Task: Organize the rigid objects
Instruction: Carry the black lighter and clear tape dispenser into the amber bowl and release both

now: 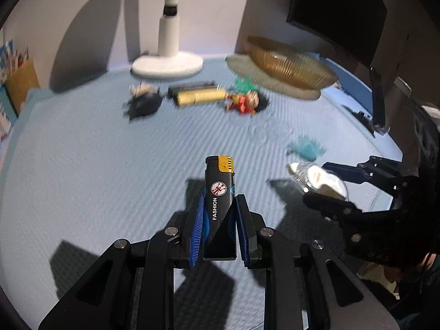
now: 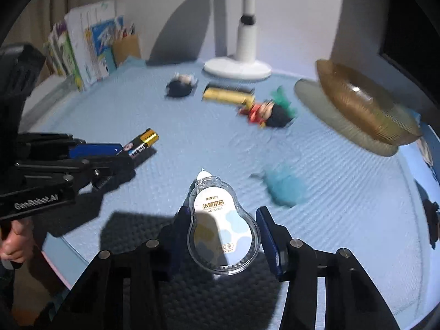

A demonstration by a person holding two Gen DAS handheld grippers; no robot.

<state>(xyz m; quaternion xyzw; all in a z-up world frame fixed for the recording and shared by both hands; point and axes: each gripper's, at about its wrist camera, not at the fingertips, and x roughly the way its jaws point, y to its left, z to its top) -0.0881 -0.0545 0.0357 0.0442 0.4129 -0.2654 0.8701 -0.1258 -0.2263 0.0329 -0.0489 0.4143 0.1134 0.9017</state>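
My left gripper (image 1: 219, 206) is shut on a black lighter (image 1: 220, 189) with a gold top, held above the blue mat (image 1: 96, 165); it also shows in the right wrist view (image 2: 137, 144). My right gripper (image 2: 222, 220) is shut on a clear correction tape dispenser (image 2: 220, 222), which also shows in the left wrist view (image 1: 319, 178). An amber ribbed bowl (image 1: 288, 63) tilts at the far right, also in the right wrist view (image 2: 365, 104).
On the mat lie a yellow and black bar (image 1: 198, 95), a black-haired figurine (image 1: 144, 101), a red figurine (image 1: 244, 101) and a teal piece (image 1: 305, 147). A white lamp base (image 1: 167, 63) stands behind. Books (image 2: 85, 44) stand far left.
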